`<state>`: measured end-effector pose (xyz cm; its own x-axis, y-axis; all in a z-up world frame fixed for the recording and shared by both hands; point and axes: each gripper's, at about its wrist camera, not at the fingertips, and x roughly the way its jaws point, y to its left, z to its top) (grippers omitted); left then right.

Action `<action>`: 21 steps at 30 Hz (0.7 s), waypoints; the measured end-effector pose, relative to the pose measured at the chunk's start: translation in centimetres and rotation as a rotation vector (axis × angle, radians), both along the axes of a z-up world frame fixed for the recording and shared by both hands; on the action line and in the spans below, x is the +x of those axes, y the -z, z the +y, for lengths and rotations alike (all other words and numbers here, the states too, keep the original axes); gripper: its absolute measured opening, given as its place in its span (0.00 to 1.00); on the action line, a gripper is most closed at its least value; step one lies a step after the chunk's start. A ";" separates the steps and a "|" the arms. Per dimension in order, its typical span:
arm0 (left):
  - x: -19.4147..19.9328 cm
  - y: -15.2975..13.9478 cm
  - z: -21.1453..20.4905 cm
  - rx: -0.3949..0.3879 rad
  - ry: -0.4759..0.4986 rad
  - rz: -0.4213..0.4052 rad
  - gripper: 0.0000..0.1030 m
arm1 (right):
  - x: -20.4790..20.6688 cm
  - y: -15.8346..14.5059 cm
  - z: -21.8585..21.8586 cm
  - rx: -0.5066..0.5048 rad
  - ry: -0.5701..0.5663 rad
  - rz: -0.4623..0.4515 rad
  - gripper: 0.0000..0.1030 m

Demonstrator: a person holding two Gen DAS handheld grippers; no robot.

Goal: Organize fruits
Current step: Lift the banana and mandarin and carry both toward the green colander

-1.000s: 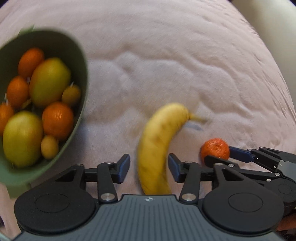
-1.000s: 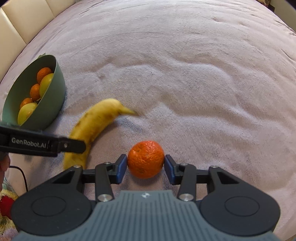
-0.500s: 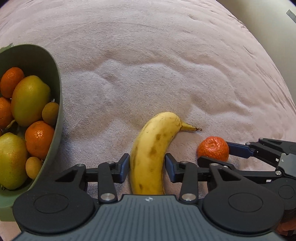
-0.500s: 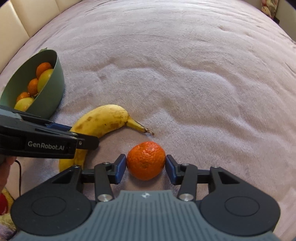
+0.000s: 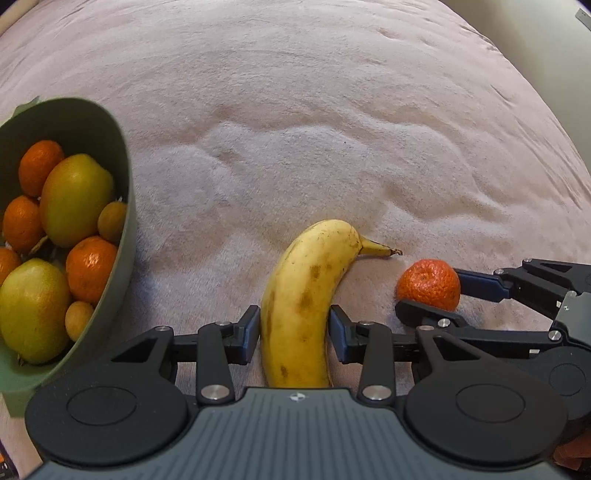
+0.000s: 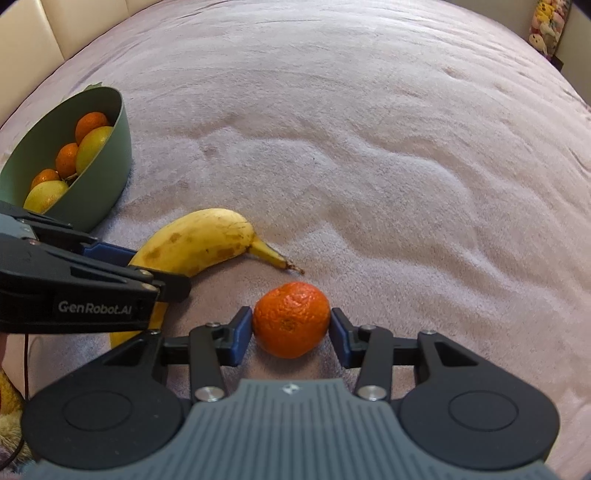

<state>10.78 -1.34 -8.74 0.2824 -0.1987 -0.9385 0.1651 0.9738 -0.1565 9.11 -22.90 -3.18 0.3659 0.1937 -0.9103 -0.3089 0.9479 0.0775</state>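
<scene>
Left wrist view: left tool (image 5: 293, 330), both blue pads set around a banana (image 5: 301, 306); the left pad touches the peel, the right pad sits just beside it, so clamped on the fruit as far as can be told; the banana lies lengthwise on a pale pink plush blanket (image 5: 295, 129), its near end under the tool body, its stem pointing far and right; brown flecks on the peel. To the right, a mandarin (image 5: 430, 282) on the blanket, near the stem tip but apart from it; right tool (image 5: 432, 295) enters from the right edge, one finger on each side of the mandarin. At the left edge, a green bowl (image 5: 125, 236), tilted toward the camera; in it several mandarins, two yellow-green fruits and a few small tan ones.

Right wrist view: right tool (image 6: 291, 332) with its pads pressed on either side of the mandarin (image 6: 291, 319), clamped on it; the mandarin sits low against the blanket (image 6: 369, 129), whether resting or lifted cannot be told. Just far and left of it, the banana (image 6: 195, 245), stem tip close to the mandarin but not touching; left tool (image 6: 155, 271) reaches in from the left edge, lettered "GenRobot.AI", its fingers over the banana's near half. Far left, the bowl (image 6: 107, 184), near the banana's far side, orange and yellow-green fruit visible inside. Cream padded panels (image 6: 33, 37) at the far left corner; soft toys (image 6: 546, 22) at the far right corner.
</scene>
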 end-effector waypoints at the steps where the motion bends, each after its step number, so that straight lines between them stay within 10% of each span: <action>1: -0.1 -0.1 0.1 0.002 -0.006 0.007 0.43 | -0.1 -0.1 0.0 -0.002 -0.001 -0.003 0.41; 21: -2.0 -8.8 3.6 -0.033 -0.117 -0.162 0.43 | -0.6 -6.0 1.7 0.046 -0.054 -0.161 0.41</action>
<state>8.80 2.21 0.03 0.4522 -0.1858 -0.8723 0.0770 0.9825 -0.1694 8.54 -21.17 2.83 0.4941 0.2574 -0.8304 -0.3717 0.9260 0.0659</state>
